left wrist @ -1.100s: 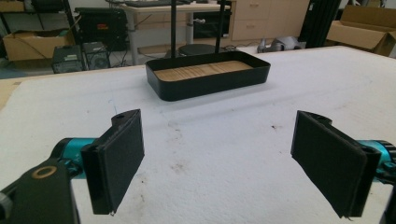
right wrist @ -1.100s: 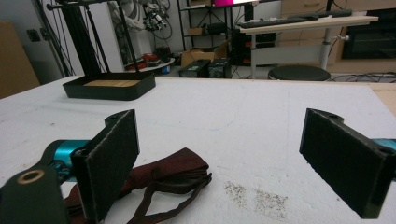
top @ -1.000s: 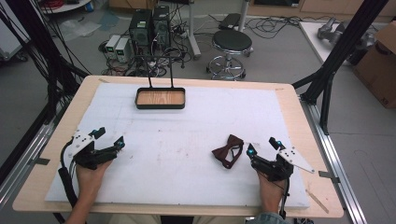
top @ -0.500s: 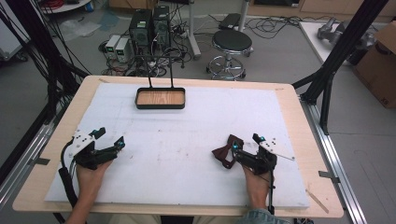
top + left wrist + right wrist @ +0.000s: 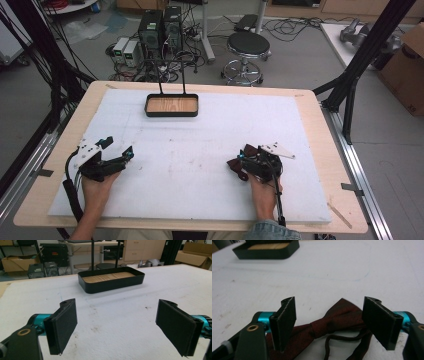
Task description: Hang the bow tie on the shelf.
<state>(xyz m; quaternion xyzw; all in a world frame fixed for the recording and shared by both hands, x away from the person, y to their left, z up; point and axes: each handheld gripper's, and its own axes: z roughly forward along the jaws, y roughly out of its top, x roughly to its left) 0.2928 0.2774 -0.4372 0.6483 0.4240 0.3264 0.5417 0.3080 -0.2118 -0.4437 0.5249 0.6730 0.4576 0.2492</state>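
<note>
A dark red bow tie [image 5: 235,165] lies on the white foam mat [image 5: 210,140] at the front right. My right gripper [image 5: 246,161] stands over it. In the right gripper view the bow tie [image 5: 322,325] and its thin strap lie between the two black pads [image 5: 287,320]. The jaws have just been closing, but a gap remains on both sides and nothing is pressed. My left gripper [image 5: 119,148] rests at the front left, open wide, and the left gripper view shows bare mat between the left gripper's [image 5: 116,325] pads.
A black tray [image 5: 171,113] with a wooden bottom and a tall wire handle stands at the back middle of the mat; the tray [image 5: 112,285] faces the left gripper. Beyond the table are a stool [image 5: 248,47], computers and cables. A cardboard box [image 5: 407,70] stands at the right.
My right gripper has slid left across the mat and now straddles the bow tie, with its jaws narrower than before. The left gripper has stayed put.
</note>
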